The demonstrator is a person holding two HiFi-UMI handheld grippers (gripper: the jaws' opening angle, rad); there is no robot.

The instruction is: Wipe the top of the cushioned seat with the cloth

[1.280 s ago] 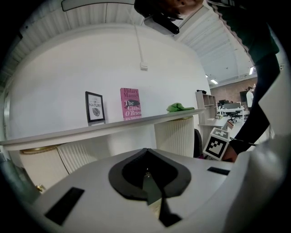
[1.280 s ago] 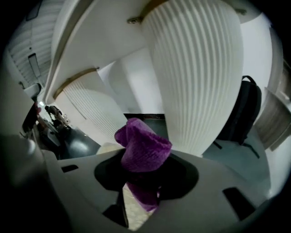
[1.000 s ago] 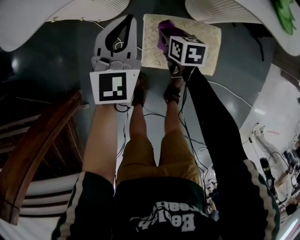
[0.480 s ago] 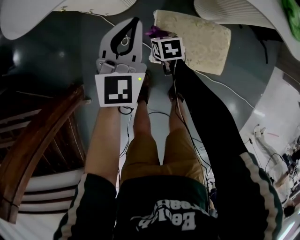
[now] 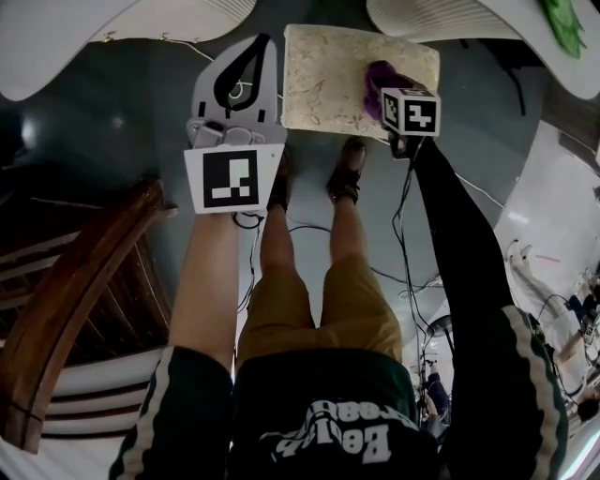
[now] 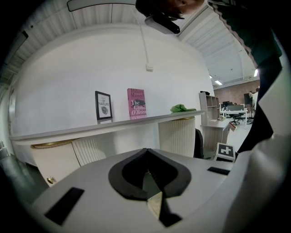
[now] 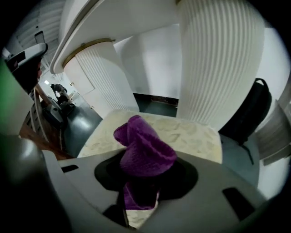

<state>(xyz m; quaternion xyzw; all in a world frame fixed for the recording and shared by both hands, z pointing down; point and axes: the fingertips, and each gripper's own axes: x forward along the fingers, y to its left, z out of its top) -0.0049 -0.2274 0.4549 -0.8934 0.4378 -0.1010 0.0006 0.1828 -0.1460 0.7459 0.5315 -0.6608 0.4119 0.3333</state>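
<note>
The cushioned seat is a beige, mottled square pad on the dark floor at the top of the head view. A bunched purple cloth rests on its right part. My right gripper is shut on the cloth, its marker cube just behind. In the right gripper view the cloth bulges out of the right gripper above the seat. My left gripper hangs over the floor left of the seat, shut and holding nothing. The left gripper points at a white wall.
White ribbed furniture bases stand behind the seat on both sides. A wooden chair back is at the left. My shoes stand at the seat's near edge, with cables on the floor. A black bag leans by a ribbed column.
My right gripper has carried the purple cloth from the seat's left part to its right part. The left gripper has stayed shut in about the same place.
</note>
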